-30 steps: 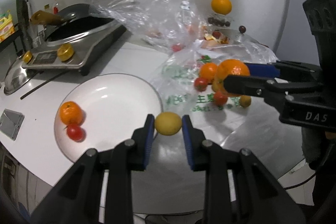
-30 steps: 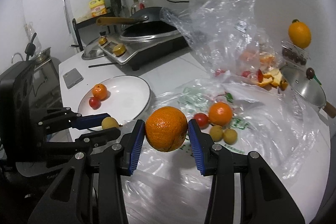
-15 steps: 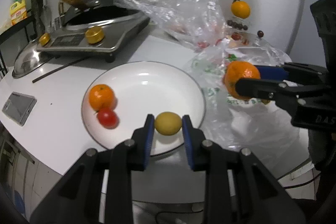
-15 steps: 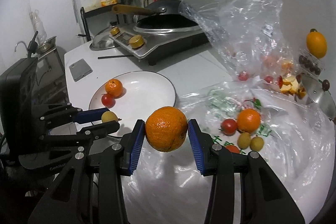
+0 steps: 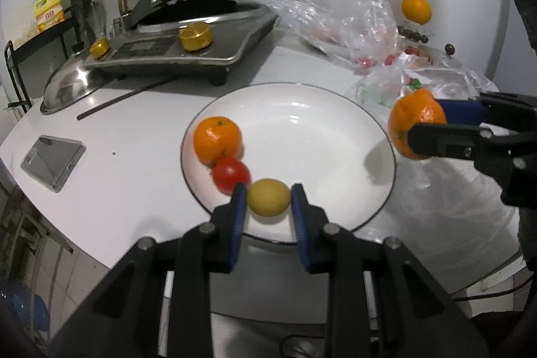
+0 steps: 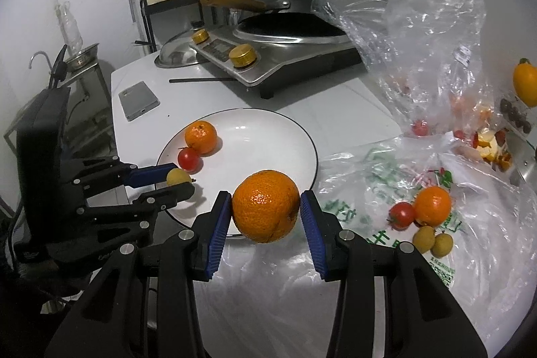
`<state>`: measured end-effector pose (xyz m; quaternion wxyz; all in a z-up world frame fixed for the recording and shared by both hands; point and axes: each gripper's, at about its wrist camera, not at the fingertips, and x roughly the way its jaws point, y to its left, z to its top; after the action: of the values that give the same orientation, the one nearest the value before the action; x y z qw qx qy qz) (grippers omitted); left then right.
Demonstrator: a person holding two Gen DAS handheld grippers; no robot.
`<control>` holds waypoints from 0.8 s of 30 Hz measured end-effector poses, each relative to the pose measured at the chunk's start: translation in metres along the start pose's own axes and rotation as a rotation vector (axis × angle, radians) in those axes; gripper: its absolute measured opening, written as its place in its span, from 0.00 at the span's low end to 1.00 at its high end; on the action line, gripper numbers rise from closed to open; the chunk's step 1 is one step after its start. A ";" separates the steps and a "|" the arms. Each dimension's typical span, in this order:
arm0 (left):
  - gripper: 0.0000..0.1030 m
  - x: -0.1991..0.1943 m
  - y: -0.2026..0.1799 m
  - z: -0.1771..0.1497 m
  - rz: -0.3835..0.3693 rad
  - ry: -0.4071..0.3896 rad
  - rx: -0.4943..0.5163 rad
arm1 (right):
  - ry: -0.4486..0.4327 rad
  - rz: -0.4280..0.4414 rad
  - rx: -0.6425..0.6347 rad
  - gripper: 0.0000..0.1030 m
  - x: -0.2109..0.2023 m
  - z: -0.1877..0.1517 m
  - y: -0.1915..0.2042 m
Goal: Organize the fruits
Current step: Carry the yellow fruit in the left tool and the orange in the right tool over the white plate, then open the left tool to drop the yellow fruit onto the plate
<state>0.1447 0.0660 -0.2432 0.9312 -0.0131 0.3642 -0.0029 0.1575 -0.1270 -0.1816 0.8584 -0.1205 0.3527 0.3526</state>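
Since a second ago, both tools have been carried from over the bag (image 6: 419, 257) toward the plate (image 5: 335, 109). The left tool (image 5: 268, 202), which was then short of the plate's rim, is now held over the near part of the plate, and the right tool (image 6: 265, 207), earlier above the fruit on the bag, is now at the plate's right rim. The grips are unchanged.

The left tool is closed nearly all the way on a small yellow fruit (image 5: 268, 197), which is clamped between the blue pads and seen just beside the tomato (image 5: 231, 173) on the plate; whether the fruit touches the plate cannot be told. The right tool is held partly open around a large orange (image 6: 265, 205), which is pressed on both sides by the pads and is carried clear of the worktop (image 5: 134, 136), over the edge where plate and bag meet.

On the plate a mandarin (image 5: 217, 140) is seen touching the tomato, at the left side. On the bag, another mandarin (image 6: 432, 205), a second tomato (image 6: 402, 214) and two small yellow fruits (image 6: 433, 240) are left lying close together. A cooker (image 5: 188, 49) and a phone (image 5: 53, 161) are seen beyond and left of the plate.
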 end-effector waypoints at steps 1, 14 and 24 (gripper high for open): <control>0.27 0.000 0.000 0.000 0.001 0.000 0.002 | 0.003 0.001 -0.001 0.44 0.002 0.000 0.001; 0.29 0.005 0.004 0.005 0.032 0.016 0.004 | 0.009 0.017 -0.007 0.44 0.010 0.005 0.006; 0.33 -0.005 0.013 0.010 0.030 -0.008 -0.031 | 0.007 0.013 -0.012 0.44 0.014 0.011 0.005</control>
<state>0.1470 0.0795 -0.2329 0.9323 -0.0220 0.3607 0.0165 0.1667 -0.1113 -0.1836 0.8541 -0.1248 0.3543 0.3597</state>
